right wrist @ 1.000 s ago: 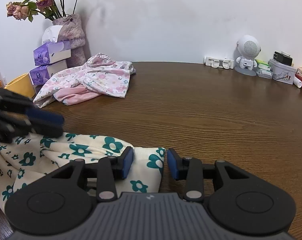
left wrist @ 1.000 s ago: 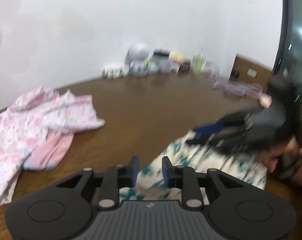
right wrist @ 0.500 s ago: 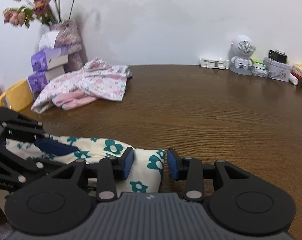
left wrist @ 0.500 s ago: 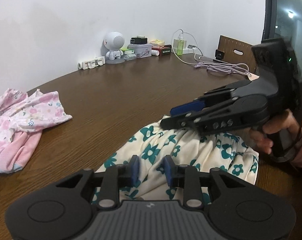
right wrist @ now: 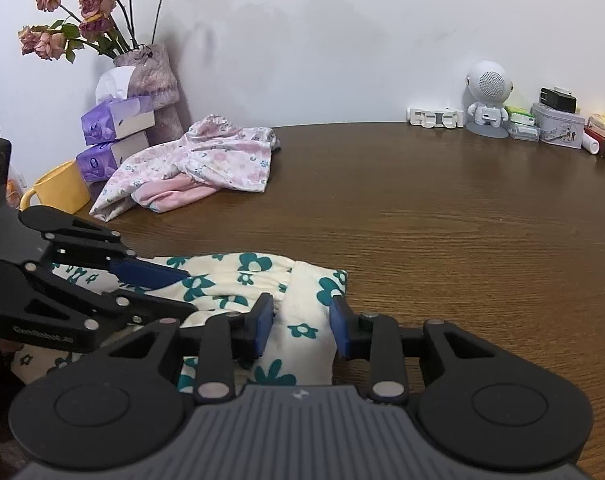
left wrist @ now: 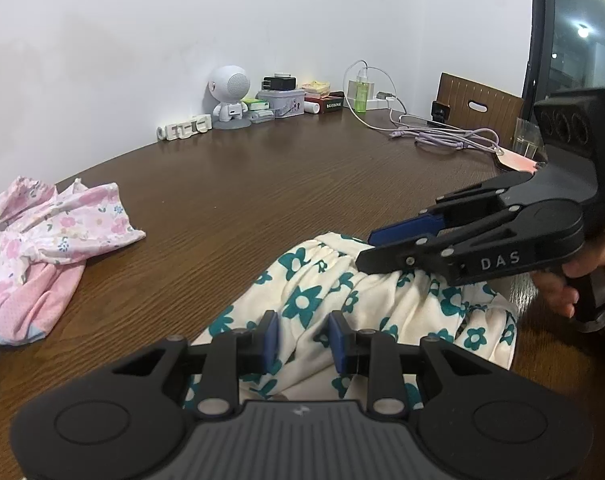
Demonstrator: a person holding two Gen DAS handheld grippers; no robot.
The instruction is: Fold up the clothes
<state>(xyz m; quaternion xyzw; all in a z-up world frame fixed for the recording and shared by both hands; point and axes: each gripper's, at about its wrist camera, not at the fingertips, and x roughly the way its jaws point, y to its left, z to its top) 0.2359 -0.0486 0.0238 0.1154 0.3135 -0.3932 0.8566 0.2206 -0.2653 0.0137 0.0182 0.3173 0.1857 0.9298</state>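
Observation:
A cream garment with teal flowers (left wrist: pixel 382 304) lies bunched at the near edge of the brown table (left wrist: pixel 262 192). My left gripper (left wrist: pixel 303 338) hovers low over its near part, jaws a little apart, with cloth lying between the pads and not visibly pinched. In the right wrist view the left gripper (right wrist: pixel 184 290) reaches in from the left over the garment (right wrist: pixel 230 276). My right gripper (right wrist: pixel 300 322) straddles a fold at the garment's right end; its jaws are closing, with cloth between the pads. From the left wrist view the right gripper (left wrist: pixel 370 246) sits on the waistband, held by a hand (left wrist: pixel 570 280).
A pink floral garment (right wrist: pixel 206 160) lies crumpled at the far left, beside tissue boxes (right wrist: pixel 118 120), a yellow mug (right wrist: pixel 62 188) and a vase of dried roses (right wrist: pixel 154 80). A white robot-shaped speaker (left wrist: pixel 230 96), small boxes and cables (left wrist: pixel 442 136) line the back wall.
My left gripper swung right and came down over the flowered garment, then settled. The right gripper stayed in place while its jaws narrowed slightly around the fold.

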